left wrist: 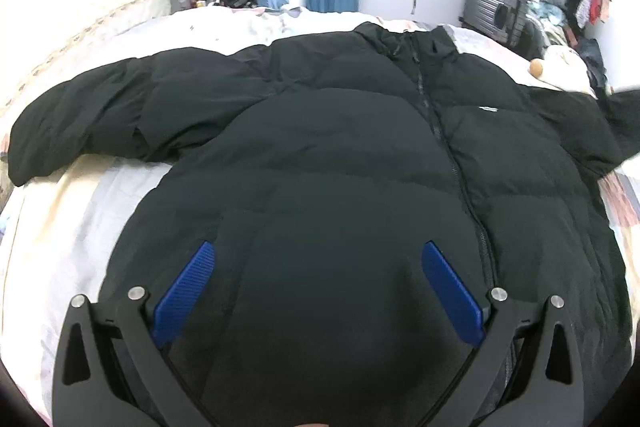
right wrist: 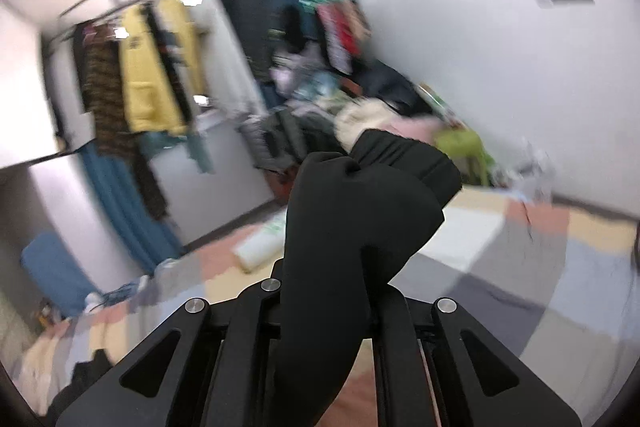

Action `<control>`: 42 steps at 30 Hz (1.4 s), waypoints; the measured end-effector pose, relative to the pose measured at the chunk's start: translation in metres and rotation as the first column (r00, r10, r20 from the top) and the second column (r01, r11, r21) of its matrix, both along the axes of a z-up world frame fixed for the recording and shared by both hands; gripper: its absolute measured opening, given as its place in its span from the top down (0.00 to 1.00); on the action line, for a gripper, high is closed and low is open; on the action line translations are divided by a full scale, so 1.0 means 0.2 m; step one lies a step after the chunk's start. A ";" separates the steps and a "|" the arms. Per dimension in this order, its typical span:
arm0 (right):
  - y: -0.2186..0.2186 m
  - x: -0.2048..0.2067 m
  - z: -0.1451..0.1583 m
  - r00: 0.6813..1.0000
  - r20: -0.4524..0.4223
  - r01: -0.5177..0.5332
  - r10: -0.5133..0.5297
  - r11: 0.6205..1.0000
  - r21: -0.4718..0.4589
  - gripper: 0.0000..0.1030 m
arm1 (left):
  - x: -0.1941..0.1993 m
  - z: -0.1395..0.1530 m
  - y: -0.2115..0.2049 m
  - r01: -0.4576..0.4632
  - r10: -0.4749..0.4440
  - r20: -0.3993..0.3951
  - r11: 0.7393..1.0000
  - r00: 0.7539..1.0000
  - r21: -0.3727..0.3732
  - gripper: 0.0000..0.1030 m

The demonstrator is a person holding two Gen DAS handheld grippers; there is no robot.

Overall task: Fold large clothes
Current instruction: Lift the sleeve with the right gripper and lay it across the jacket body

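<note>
Between right gripper point(right wrist: 332, 291) jaws, jacket sleeve point(right wrist: 360, 195)

The left gripper point(left wrist: 318, 277) shows matte black linkage arms with triangular cut-outs, round silver pivot pins and ribbed blue finger pads point(left wrist: 184, 301), while the right gripper point(right wrist: 332, 291) has the same black arms and silver pins.

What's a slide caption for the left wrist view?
Open left gripper hovering over a black puffer jacket spread on the bed.
</note>
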State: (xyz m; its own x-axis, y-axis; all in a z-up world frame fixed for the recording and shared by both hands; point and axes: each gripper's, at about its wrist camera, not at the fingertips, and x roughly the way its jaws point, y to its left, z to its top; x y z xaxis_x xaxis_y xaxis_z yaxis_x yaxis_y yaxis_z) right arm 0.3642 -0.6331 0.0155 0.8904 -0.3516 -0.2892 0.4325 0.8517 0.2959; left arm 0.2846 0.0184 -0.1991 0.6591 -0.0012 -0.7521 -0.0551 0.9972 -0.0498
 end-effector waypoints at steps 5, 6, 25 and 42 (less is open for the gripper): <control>0.48 0.02 0.31 0.994 0.026 -0.102 0.107 0.983 -0.151 0.91 | -0.06 0.05 0.02 0.049 -0.050 0.019 0.999 0.999 0.023 0.00; 0.59 0.02 0.36 0.991 0.031 -0.126 0.133 0.976 -0.179 0.91 | -0.06 0.06 0.04 0.053 -0.053 0.023 0.999 0.998 0.012 0.00; 2.53 0.16 0.00 0.778 -0.166 -0.621 0.606 0.700 -0.353 0.86 | -0.10 0.10 0.35 0.026 -0.016 0.125 0.997 0.992 -0.076 0.00; 3.21 0.28 -1.18 0.496 -0.554 -0.845 0.669 0.518 -0.132 0.85 | -0.06 0.03 0.53 -0.095 0.103 0.110 0.993 0.989 -0.075 0.00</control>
